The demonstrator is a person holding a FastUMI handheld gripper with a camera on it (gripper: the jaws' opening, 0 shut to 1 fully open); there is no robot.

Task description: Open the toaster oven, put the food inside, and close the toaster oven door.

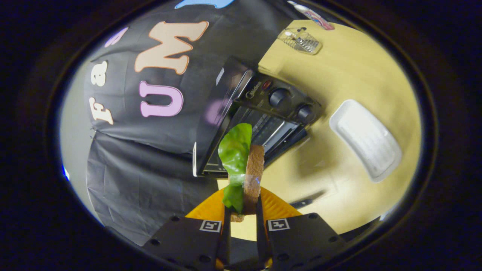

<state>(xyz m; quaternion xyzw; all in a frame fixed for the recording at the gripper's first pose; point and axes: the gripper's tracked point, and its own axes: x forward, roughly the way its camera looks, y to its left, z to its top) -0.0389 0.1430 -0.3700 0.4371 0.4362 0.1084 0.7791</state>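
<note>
My gripper [243,209] is shut on the food [244,169], a slice of brown bread with a green lettuce leaf against it, held upright between both fingers. Just beyond the food stands the black toaster oven [260,113] on the yellow table [350,75], seen tilted. Its door hangs open and the wire rack inside shows behind the lettuce. Two round knobs [278,97] sit on its control panel. The food's top overlaps the oven's opening in the view.
A white rectangular tray [365,139] lies on the table beside the oven's knob side. A small wire basket [301,39] stands farther back near the table's far edge. The booth's black cloth wall hangs on the oven's other side.
</note>
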